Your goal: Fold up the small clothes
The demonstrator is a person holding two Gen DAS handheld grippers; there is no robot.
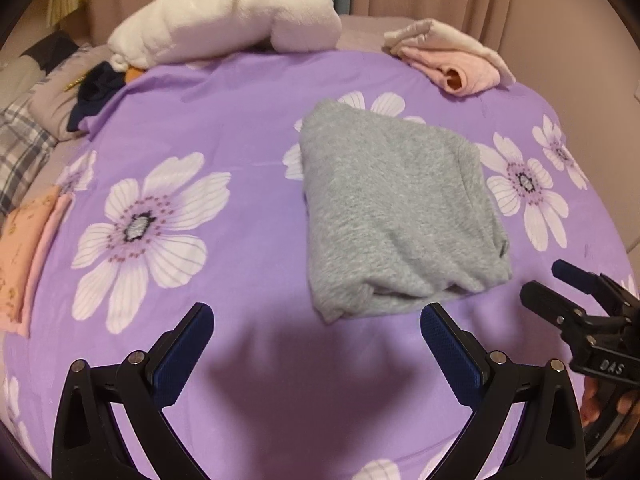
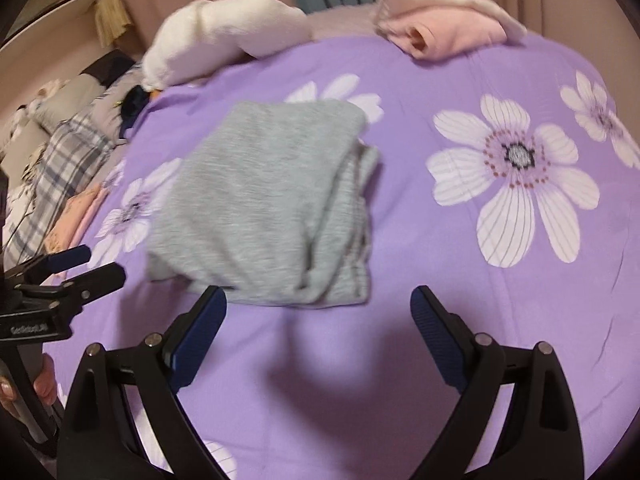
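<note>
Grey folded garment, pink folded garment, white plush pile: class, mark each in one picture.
grey folded garment [image 1: 396, 216], left wrist view, centre of top layer.
pink folded garment [image 1: 460, 66], left wrist view, front fold.
white plush pile [image 2: 224, 36], right wrist view, middle.

One grey garment [image 1: 400, 216], two pink folded piles [image 1: 460, 66], two grippers [image 1: 318, 356].

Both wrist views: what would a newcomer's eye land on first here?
First the folded grey garment, lying in the middle of the purple floral bedsheet. Next, the two open tools just short of its near edge, holding nothing: the left tool and the right tool. Behind lie a white plush blanket and a pink folded garment.
</note>
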